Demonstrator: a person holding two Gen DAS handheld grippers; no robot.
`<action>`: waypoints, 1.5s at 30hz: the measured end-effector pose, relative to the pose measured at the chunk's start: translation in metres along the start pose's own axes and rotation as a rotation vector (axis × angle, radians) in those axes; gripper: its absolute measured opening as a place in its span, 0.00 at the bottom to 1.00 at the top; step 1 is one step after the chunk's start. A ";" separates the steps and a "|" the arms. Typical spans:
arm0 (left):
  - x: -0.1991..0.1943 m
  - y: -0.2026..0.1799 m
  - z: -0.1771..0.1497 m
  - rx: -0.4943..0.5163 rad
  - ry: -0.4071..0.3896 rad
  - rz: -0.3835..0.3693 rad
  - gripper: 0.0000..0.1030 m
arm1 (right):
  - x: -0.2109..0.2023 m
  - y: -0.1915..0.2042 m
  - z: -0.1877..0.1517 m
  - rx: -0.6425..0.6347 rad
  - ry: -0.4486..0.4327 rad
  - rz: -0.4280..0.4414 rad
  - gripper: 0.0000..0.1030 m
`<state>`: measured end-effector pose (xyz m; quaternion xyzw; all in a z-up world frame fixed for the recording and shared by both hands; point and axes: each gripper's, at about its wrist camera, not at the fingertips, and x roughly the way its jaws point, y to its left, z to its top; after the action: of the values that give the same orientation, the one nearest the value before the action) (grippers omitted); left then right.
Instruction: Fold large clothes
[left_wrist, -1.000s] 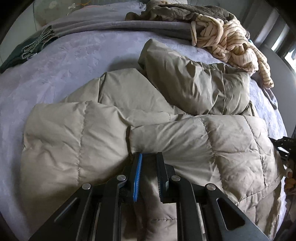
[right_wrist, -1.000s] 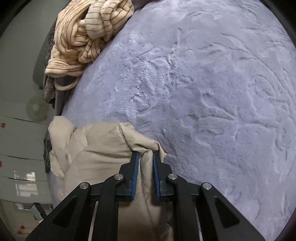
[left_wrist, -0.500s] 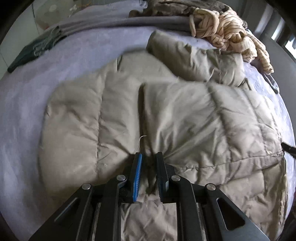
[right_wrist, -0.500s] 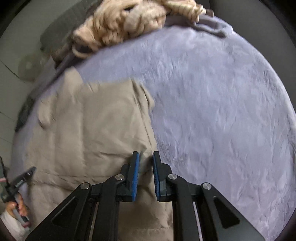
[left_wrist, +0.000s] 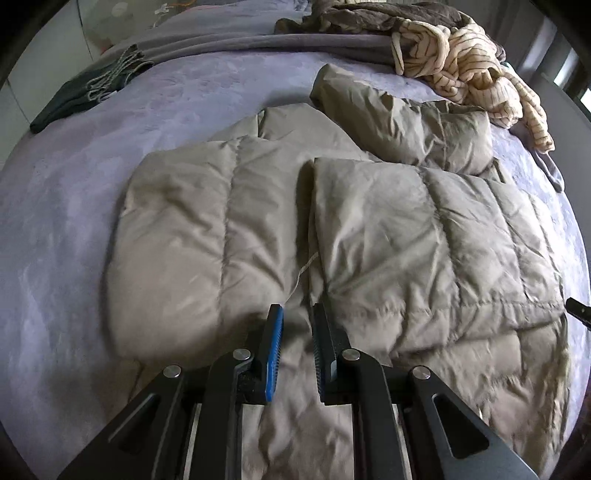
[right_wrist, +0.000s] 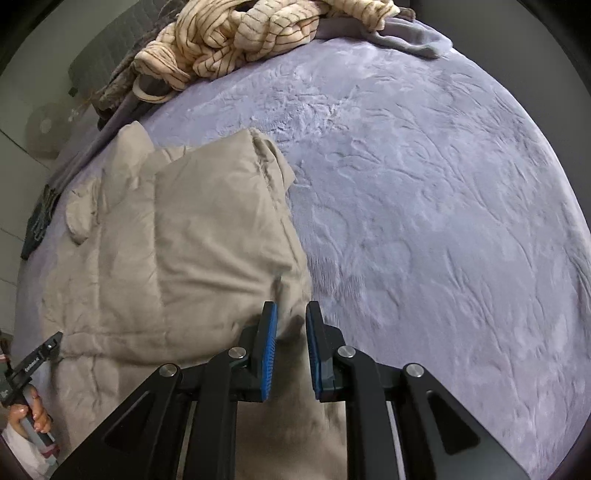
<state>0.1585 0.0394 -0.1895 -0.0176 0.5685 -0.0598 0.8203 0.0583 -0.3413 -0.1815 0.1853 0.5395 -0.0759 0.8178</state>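
A beige puffer jacket (left_wrist: 369, 229) is spread on the bed (right_wrist: 443, 184); its hem is pinched by the left gripper (left_wrist: 297, 325) and the right gripper (right_wrist: 290, 321).

I point my left hand-held gripper (left_wrist: 297, 317) steeply down, its jaws nearly closed with padded cloth pinched between them. My right hand-held gripper (right_wrist: 290, 314) tilts down the same way, its jaws likewise narrow on a fold of cloth. My left hand (right_wrist: 31, 413) wraps the left one's handle, at far left in the right view.
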 end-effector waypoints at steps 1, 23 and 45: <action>-0.004 -0.001 -0.003 0.001 0.003 0.002 0.17 | -0.004 0.000 -0.004 0.009 0.009 0.006 0.17; -0.084 -0.008 -0.057 -0.068 0.073 0.027 0.34 | -0.064 0.019 -0.055 0.029 0.118 0.076 0.39; -0.134 -0.027 -0.111 -0.107 0.072 0.099 0.99 | -0.099 0.026 -0.097 -0.007 0.145 0.176 0.78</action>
<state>0.0064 0.0331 -0.1012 -0.0310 0.6003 0.0106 0.7991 -0.0565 -0.2877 -0.1197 0.2342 0.5791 0.0114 0.7808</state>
